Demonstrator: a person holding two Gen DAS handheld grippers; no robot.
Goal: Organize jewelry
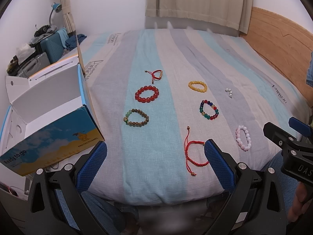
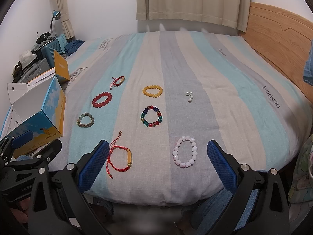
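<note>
Several bracelets lie on the striped bedspread (image 1: pixel 156 49): a red bead one (image 1: pixel 147 93), a brown-green one (image 1: pixel 136 117), a yellow one (image 1: pixel 197 86), a multicolour one (image 1: pixel 209 109), a pink one (image 2: pixel 184 151), a small red cord one (image 1: pixel 156 74), and a near red cord one (image 2: pixel 119 159). Small pearls (image 2: pixel 189 96) lie to the right. My left gripper (image 1: pixel 155 150) is open and empty above the near bed edge, its right finger beside the near cord bracelet. My right gripper (image 2: pixel 157 148) is open and empty, with the pink bracelet between its fingers further ahead.
An open blue and yellow box (image 1: pixel 49 121) stands at the bed's left edge. Suitcases and clutter (image 1: pixel 39 47) sit behind it, with a desk lamp (image 1: pixel 55 7). A wooden headboard (image 2: pixel 279 39) runs along the right. Curtains (image 2: pixel 191 2) hang at the back.
</note>
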